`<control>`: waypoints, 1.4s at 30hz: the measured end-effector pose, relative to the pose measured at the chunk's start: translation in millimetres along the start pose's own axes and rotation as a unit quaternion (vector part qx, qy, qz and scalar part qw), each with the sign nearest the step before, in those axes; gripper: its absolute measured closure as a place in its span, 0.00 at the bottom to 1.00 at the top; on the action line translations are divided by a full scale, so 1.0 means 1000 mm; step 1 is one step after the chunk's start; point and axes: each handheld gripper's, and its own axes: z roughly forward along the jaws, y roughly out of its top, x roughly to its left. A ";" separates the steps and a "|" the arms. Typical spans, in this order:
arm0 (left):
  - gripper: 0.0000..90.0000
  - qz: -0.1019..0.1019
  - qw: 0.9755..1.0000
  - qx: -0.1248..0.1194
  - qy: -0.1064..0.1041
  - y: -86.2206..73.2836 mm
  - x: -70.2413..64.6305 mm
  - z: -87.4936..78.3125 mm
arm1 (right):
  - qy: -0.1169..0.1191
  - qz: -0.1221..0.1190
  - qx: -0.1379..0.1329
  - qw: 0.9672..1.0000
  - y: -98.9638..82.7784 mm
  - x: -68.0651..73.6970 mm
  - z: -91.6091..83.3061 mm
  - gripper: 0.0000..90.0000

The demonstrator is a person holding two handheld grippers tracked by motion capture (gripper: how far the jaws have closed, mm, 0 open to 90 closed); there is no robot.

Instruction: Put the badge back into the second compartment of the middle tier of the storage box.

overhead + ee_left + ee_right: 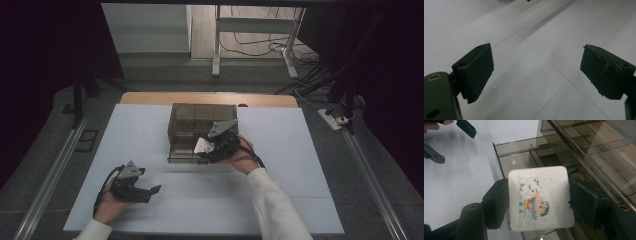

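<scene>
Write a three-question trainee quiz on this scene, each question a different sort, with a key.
1. True or false: the left gripper holds a card.
2. What does the right gripper hold? A) black pen B) white square packet printed with cartoon figures C) nothing
3. Fill in: the right gripper is at the open drawer of the smoky transparent plastic ____.

Key: 1 false, its jaws stand apart over the white table. 2 B. 3 organizer box.

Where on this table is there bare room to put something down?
The white mat is bare right of the smoky organizer box, left of it, and along the near edge between the hands. It is crowded at the box's open drawer, where the right gripper holds a cartoon-printed pad.
</scene>
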 end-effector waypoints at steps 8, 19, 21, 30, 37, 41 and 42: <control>0.13 0.000 1.000 0.000 0.001 0.000 -0.001 0.000 | -0.007 0.004 -0.012 1.000 0.001 0.003 -0.004 0.30; 0.13 0.000 1.000 -0.001 0.001 0.000 0.000 0.000 | -0.008 0.017 -0.022 1.000 -0.003 0.004 -0.011 0.30; 0.13 0.000 1.000 -0.001 0.001 0.000 0.000 0.000 | -0.010 0.019 -0.027 0.999 -0.005 0.004 -0.012 0.30; 0.13 0.000 1.000 0.000 0.002 0.000 -0.001 0.000 | -0.037 0.033 -0.033 0.998 -0.019 0.002 -0.027 0.31; 0.13 -0.001 1.000 0.000 0.002 0.000 -0.001 0.000 | -0.046 0.043 -0.043 0.997 -0.027 0.003 -0.038 0.31; 0.13 -0.001 1.000 0.000 0.002 0.000 0.000 0.000 | -0.052 0.041 -0.047 0.997 -0.032 0.006 -0.046 0.30; 0.13 -0.001 1.000 0.000 0.002 0.000 0.000 0.000 | -0.054 0.040 -0.047 0.997 -0.034 0.007 -0.049 0.30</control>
